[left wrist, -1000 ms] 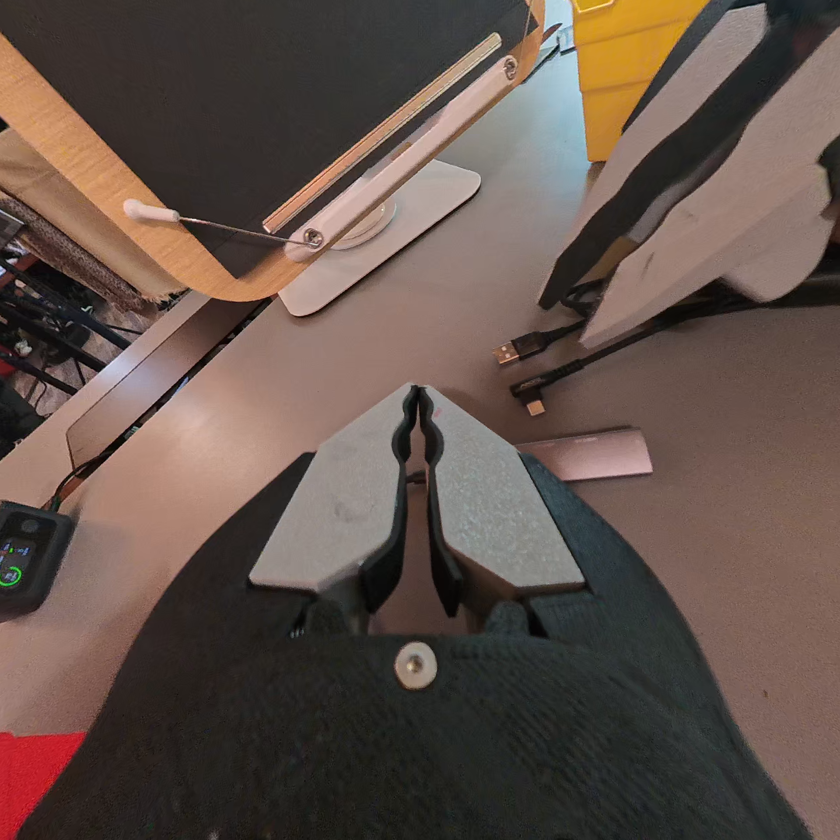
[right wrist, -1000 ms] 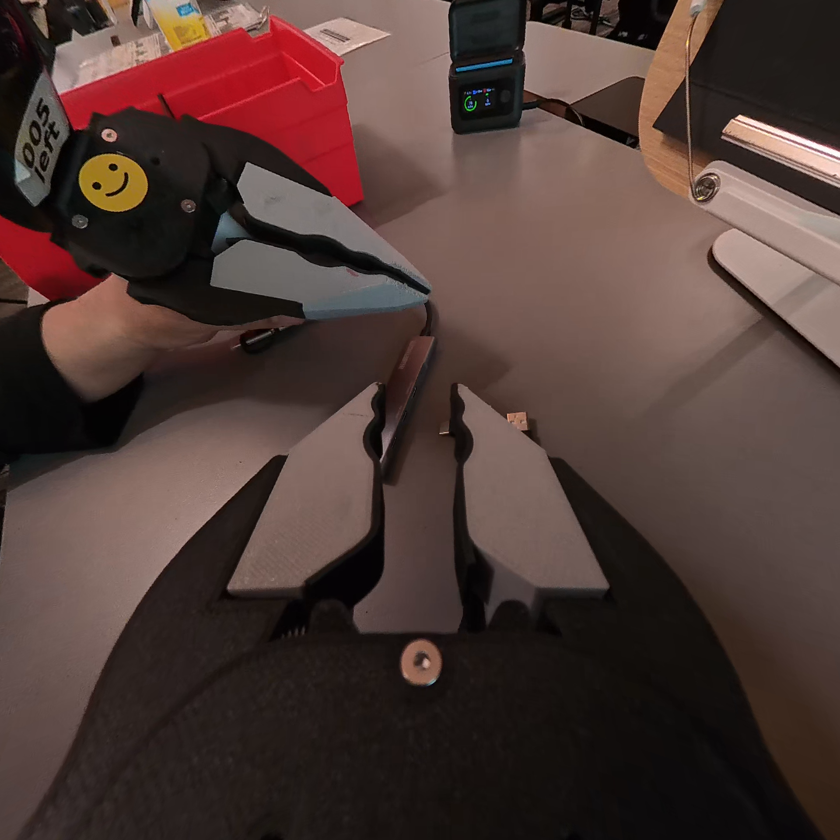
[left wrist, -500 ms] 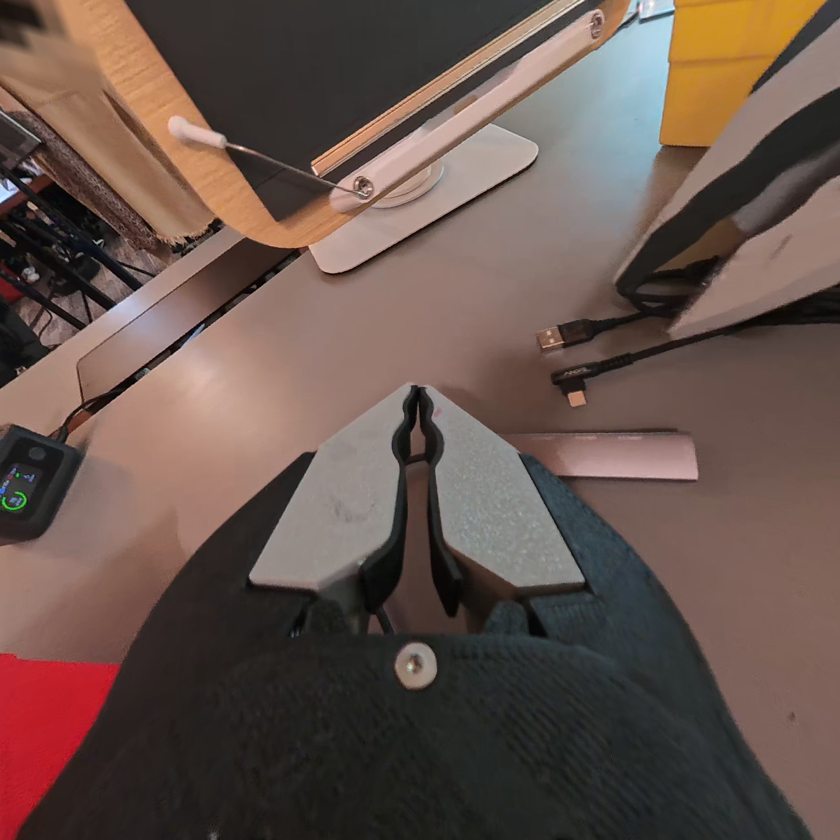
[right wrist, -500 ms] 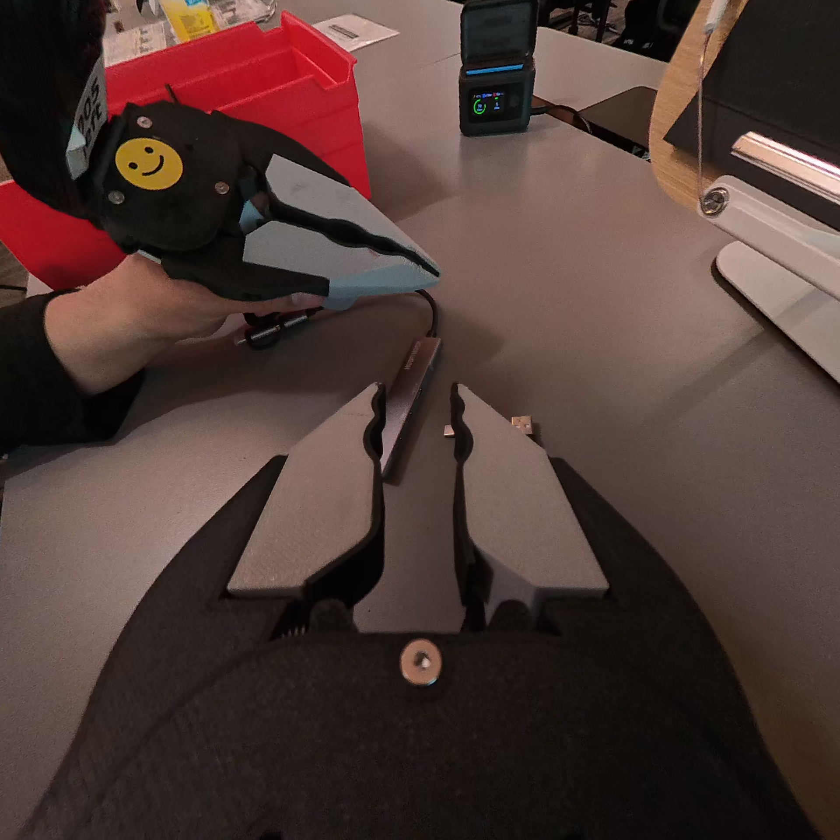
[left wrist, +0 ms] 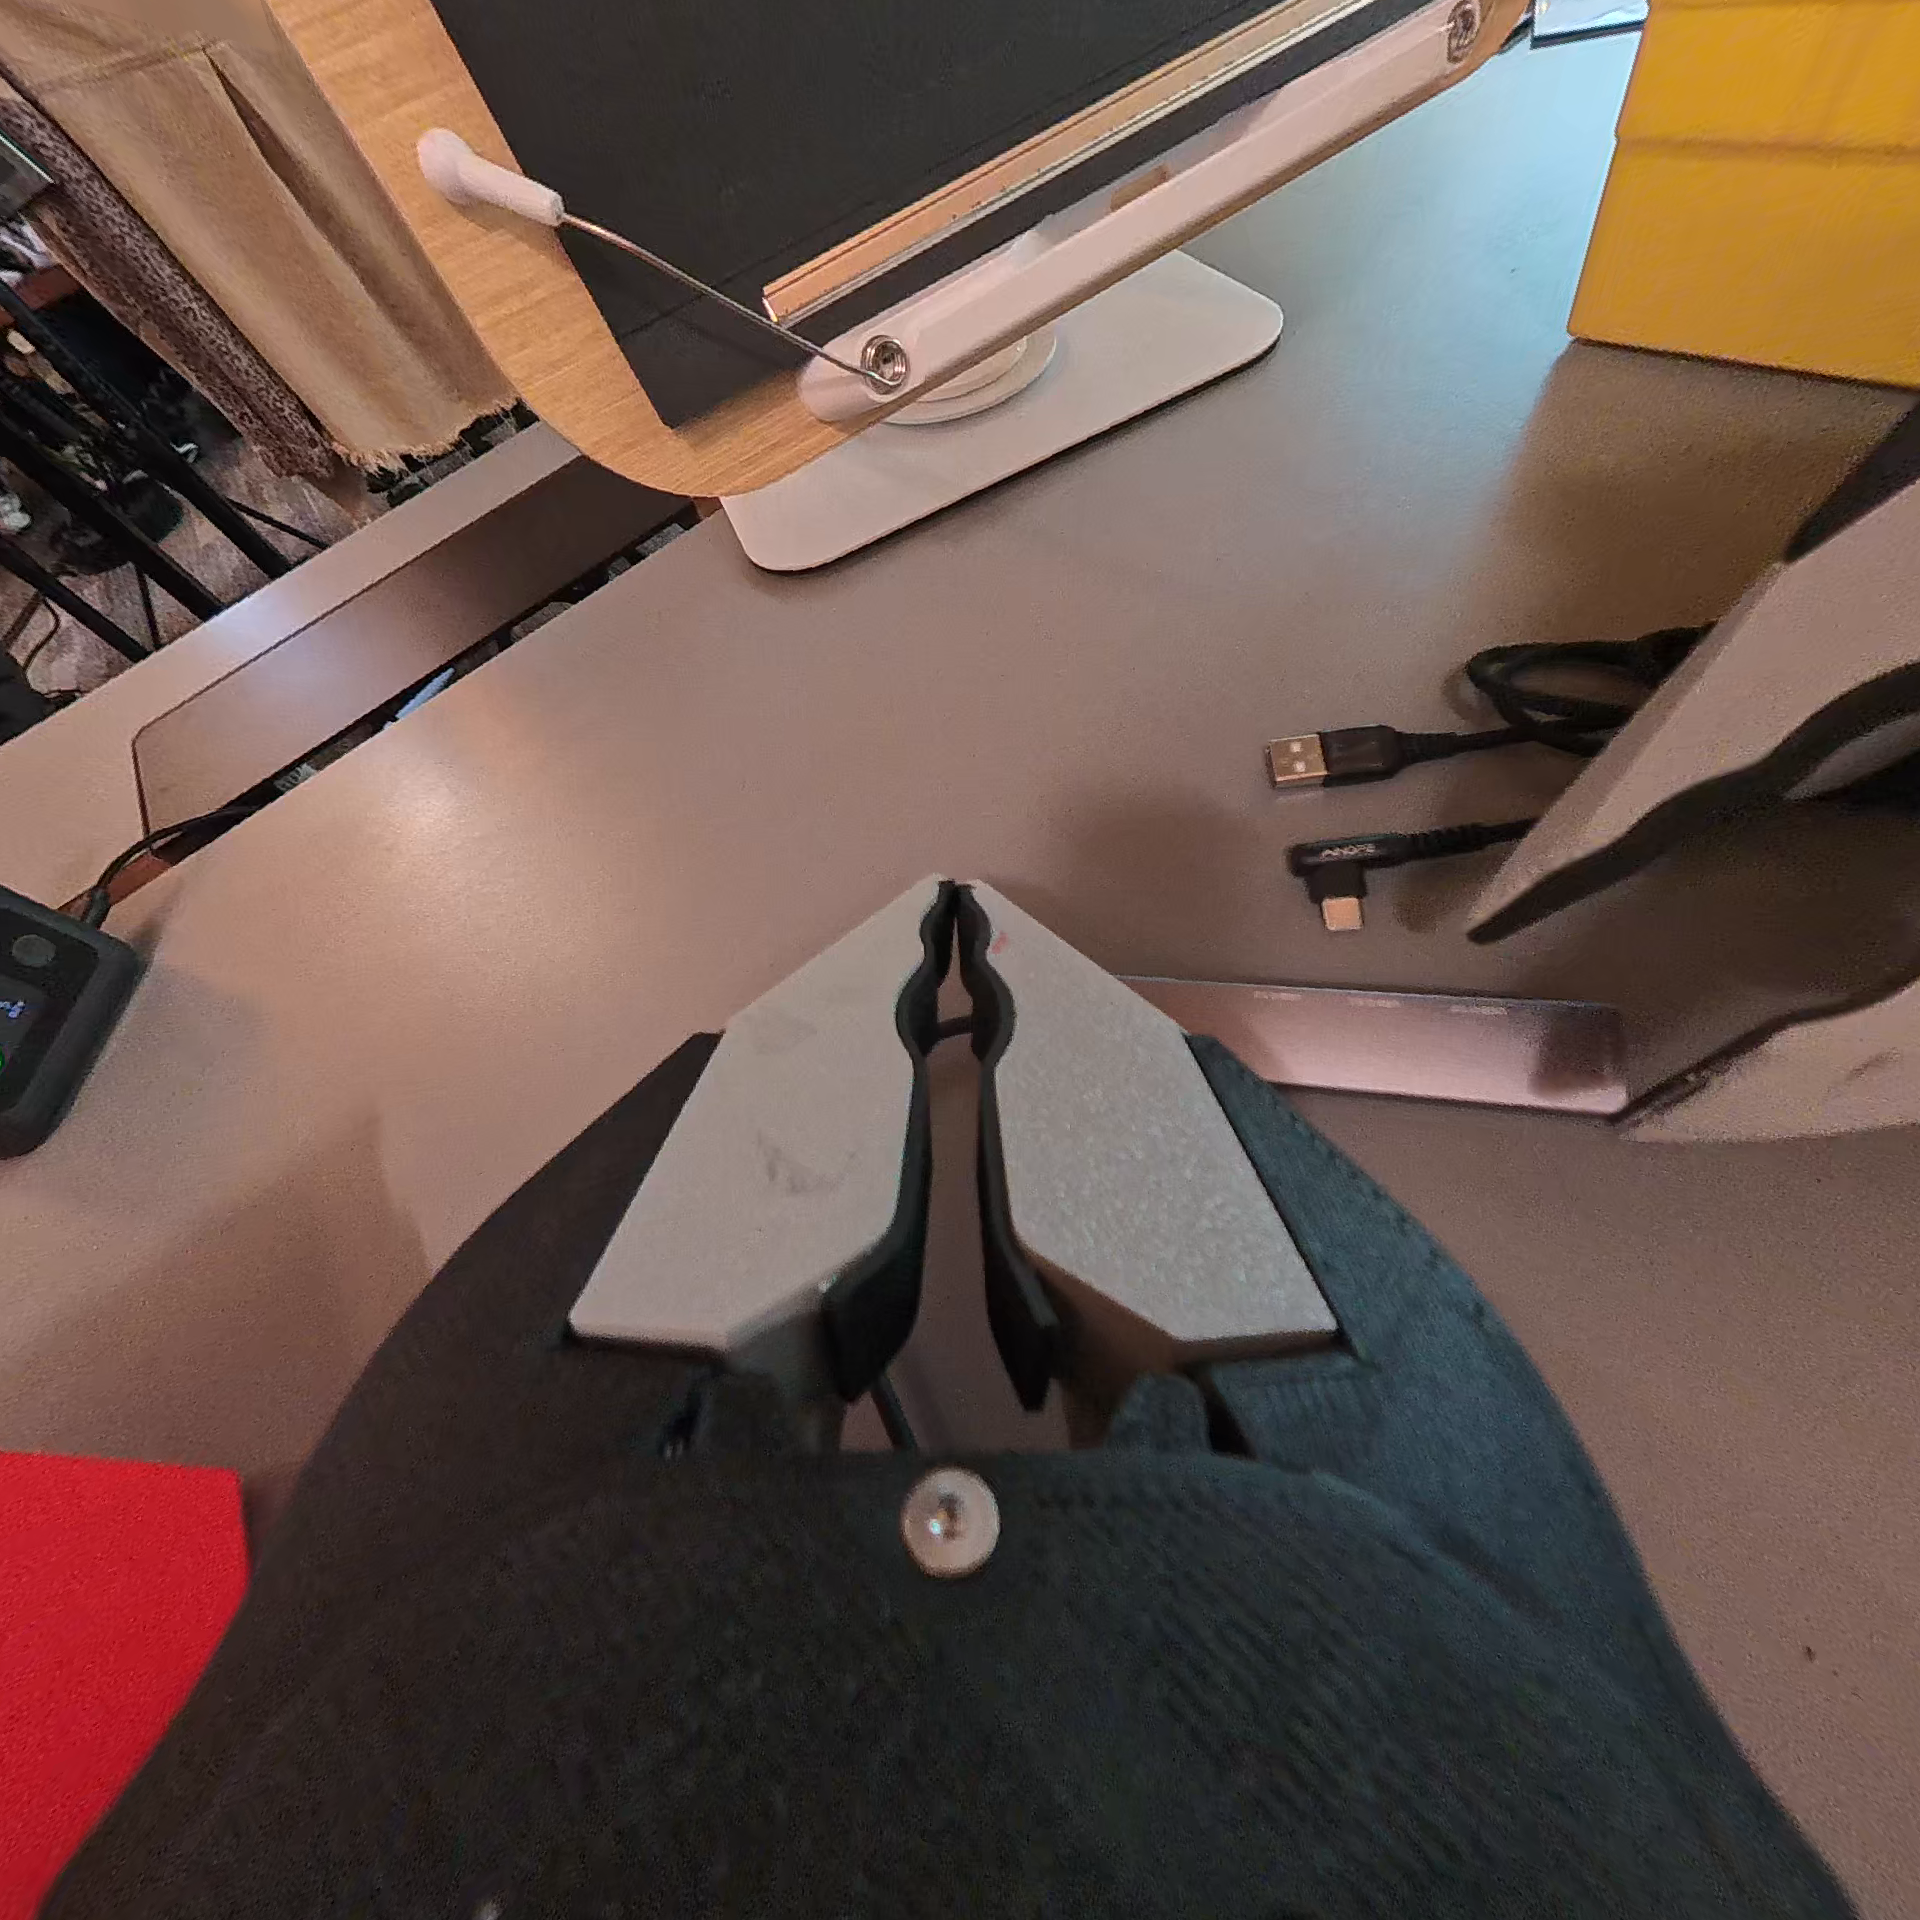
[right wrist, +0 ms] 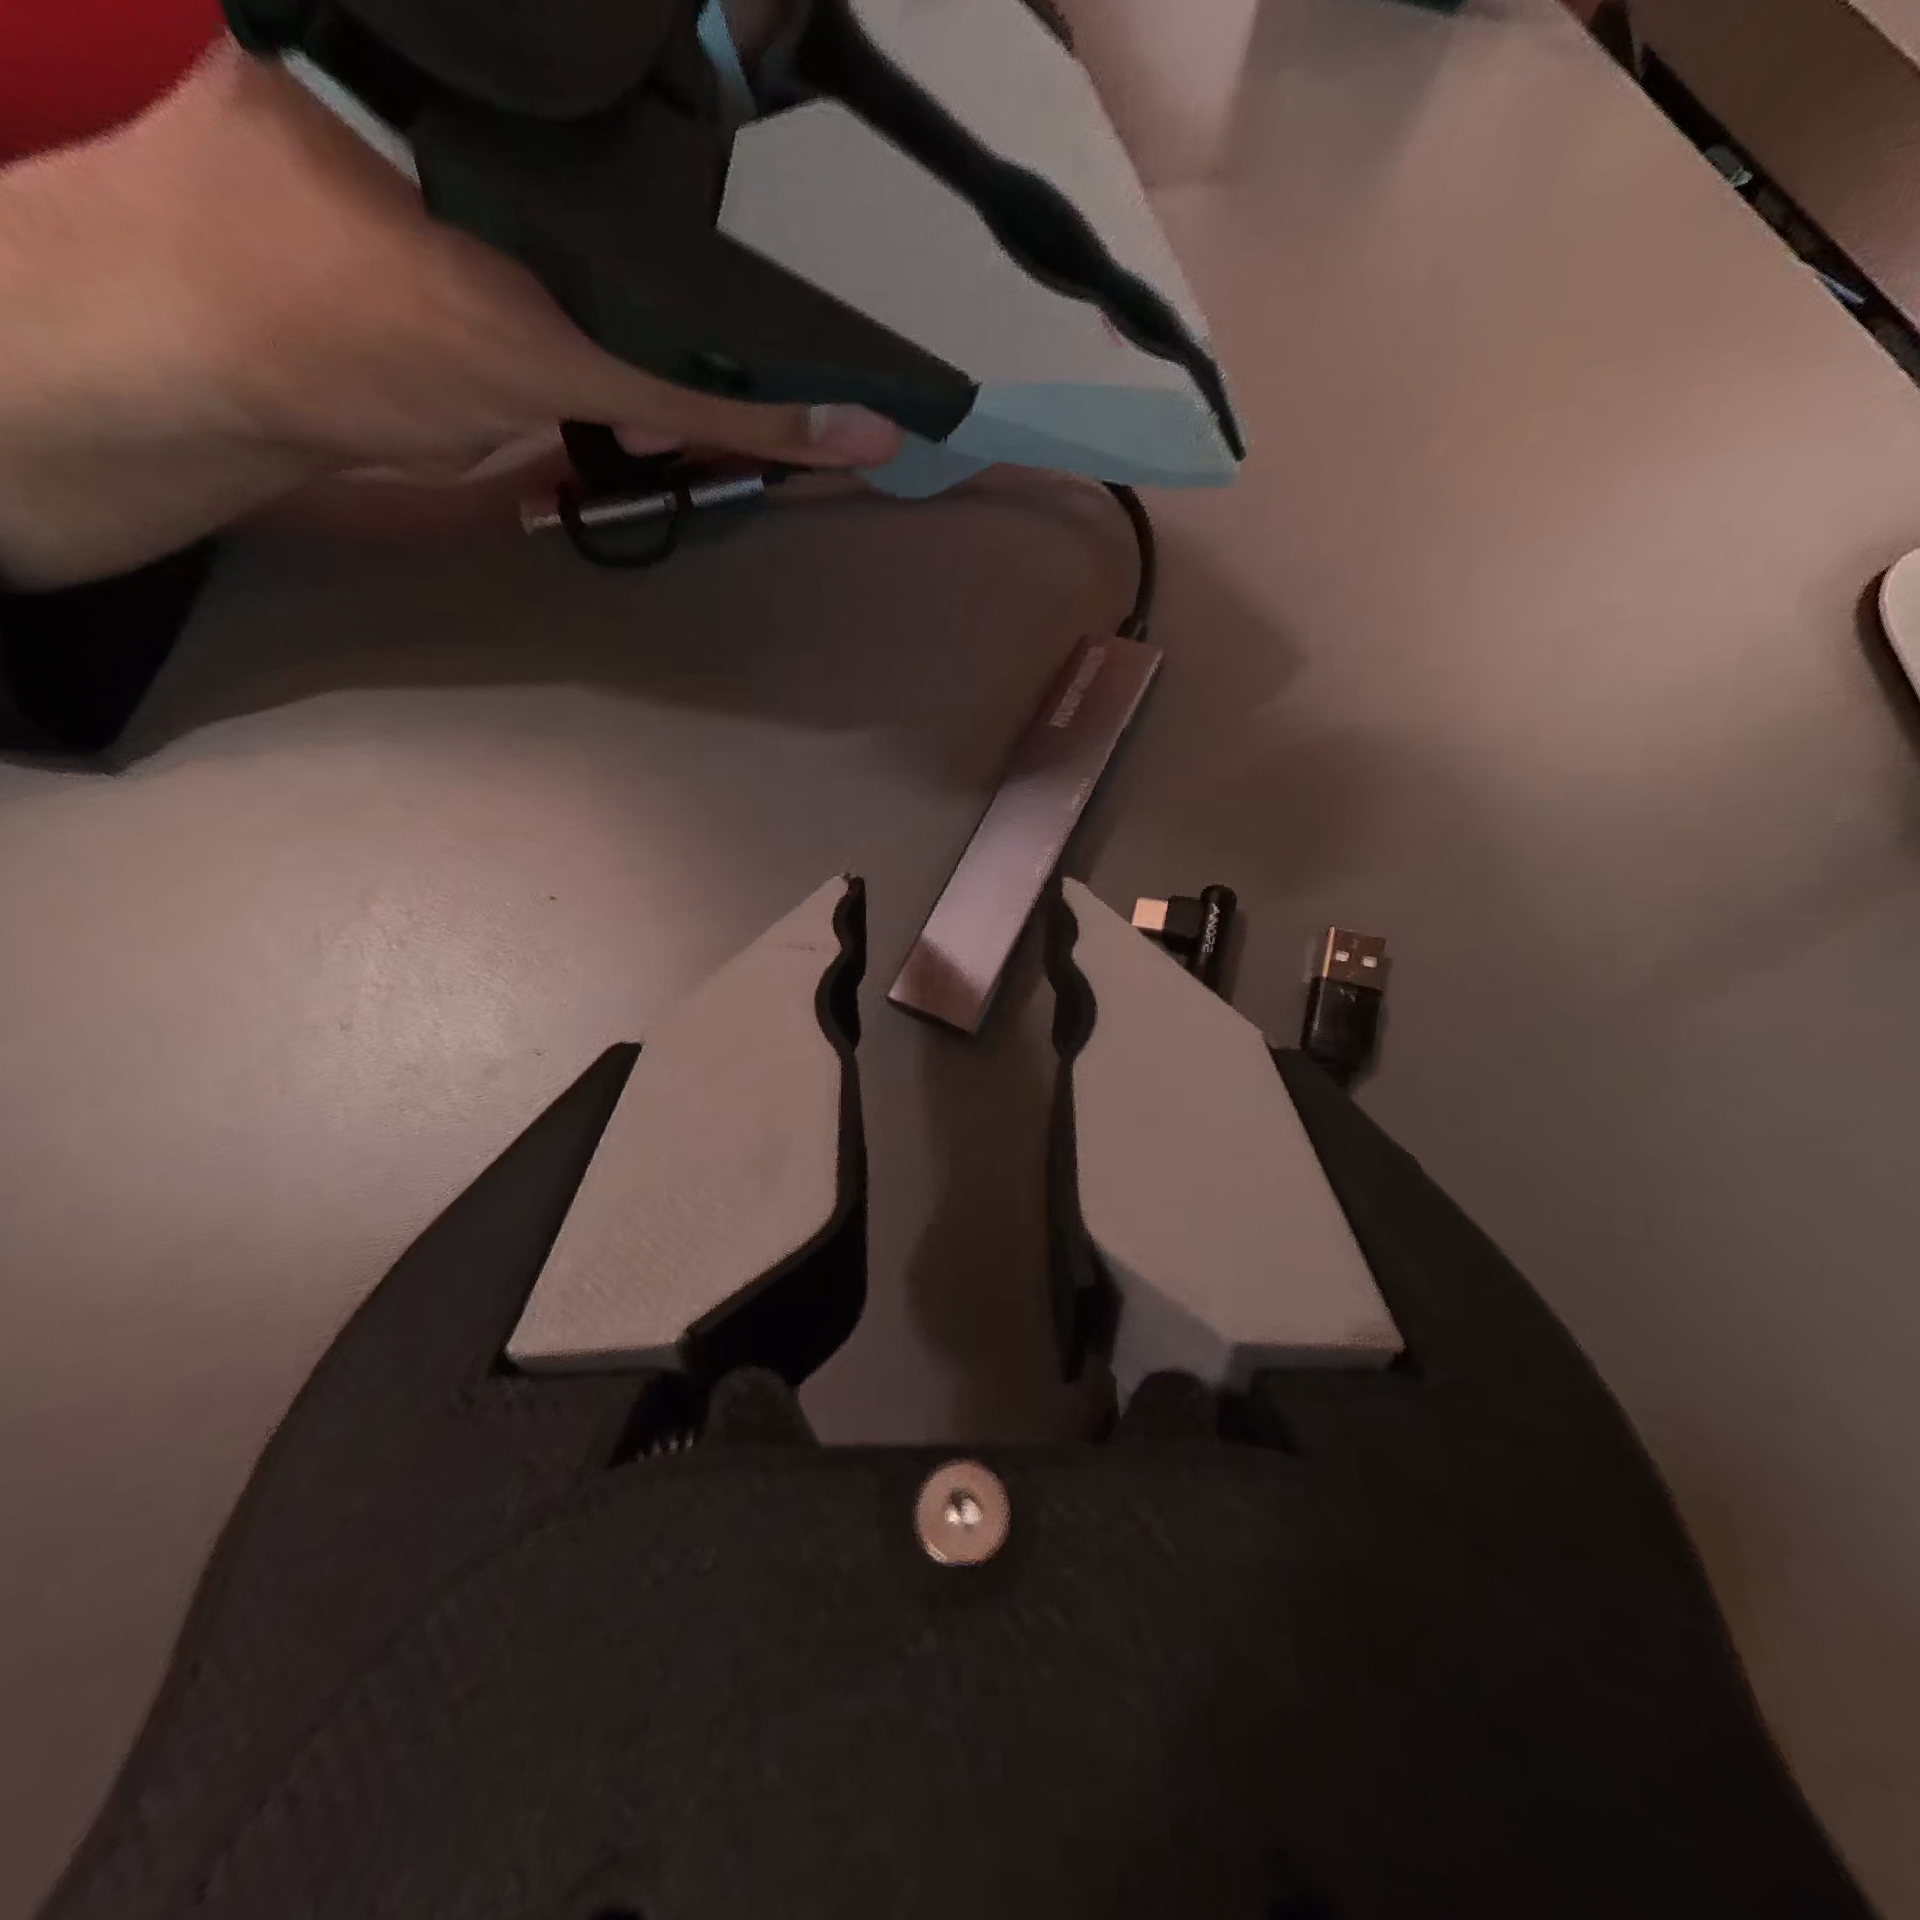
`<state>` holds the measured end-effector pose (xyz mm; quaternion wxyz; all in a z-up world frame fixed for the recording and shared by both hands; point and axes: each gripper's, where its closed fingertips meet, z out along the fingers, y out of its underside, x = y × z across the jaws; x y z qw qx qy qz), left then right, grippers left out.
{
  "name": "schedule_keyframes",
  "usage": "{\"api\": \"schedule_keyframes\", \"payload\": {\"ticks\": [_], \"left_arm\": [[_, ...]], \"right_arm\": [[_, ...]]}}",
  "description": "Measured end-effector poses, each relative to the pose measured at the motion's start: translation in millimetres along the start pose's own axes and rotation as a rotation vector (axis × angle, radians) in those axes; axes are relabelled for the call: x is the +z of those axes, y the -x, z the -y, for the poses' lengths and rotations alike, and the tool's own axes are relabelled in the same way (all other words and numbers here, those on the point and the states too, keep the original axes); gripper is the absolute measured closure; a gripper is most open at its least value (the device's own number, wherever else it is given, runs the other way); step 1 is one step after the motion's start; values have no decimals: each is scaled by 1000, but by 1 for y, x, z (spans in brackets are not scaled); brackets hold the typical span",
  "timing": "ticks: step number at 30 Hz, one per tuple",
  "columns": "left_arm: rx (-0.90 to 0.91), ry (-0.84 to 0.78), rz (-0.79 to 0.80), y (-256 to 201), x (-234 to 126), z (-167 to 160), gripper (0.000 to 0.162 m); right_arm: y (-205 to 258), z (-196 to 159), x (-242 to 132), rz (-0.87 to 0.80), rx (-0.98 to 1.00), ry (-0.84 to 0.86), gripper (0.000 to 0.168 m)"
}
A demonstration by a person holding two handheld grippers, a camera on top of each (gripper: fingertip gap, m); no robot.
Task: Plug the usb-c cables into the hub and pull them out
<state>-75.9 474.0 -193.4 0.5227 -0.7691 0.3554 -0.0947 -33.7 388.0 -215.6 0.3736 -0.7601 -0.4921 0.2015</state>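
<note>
The slim grey metal hub [right wrist: 1023, 847] is taken as the landmark; it lies flat on the grey-brown table [right wrist: 416, 935], its own black lead [right wrist: 1143, 551] curling off its far end. The right gripper [right wrist: 956, 920] is held with its jaws well apart, nothing between them, the hub's near end lying just ahead of the gap. The left gripper [left wrist: 951, 904] is seen with its tips pressed together; a thin black cord shows between the jaws in the left wrist view, but whether it is truly pinched cannot be told.

Just beside the hub's near end, on the side towards the white monitor base [left wrist: 997, 447], the black right-angled usb-c plug [right wrist: 1184, 925] and a black braided USB-A plug [right wrist: 1345, 987] are laid, both unplugged.

Several slips are likely. The light hub could be pushed or spun if the right jaws close off-centre on its narrow edges. The wrong plug could be caught, the two lying so near each other. The two grippers could be knocked together over the hub.

Bare table is left on the hub's side away from the plugs; beyond its far end the left gripper and a hand [right wrist: 312, 343] crowd the approach.
</note>
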Motion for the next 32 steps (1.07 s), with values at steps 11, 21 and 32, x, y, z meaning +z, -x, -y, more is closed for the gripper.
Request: {"api": "schedule_keyframes", "payload": {"ticks": [11, 21, 32], "left_arm": [[12, 7, -12, -6, 3, -1, 162], [35, 13, -10, -8, 4, -2, 162], [36, 7, -4, -7, 3, -1, 162]], "right_arm": [[-3, -19, 15, -97, -80, 129, 144], [-6, -17, 13, -119, -86, 120, 146], [-7, -17, 12, -119, -80, 113, 147]]}}
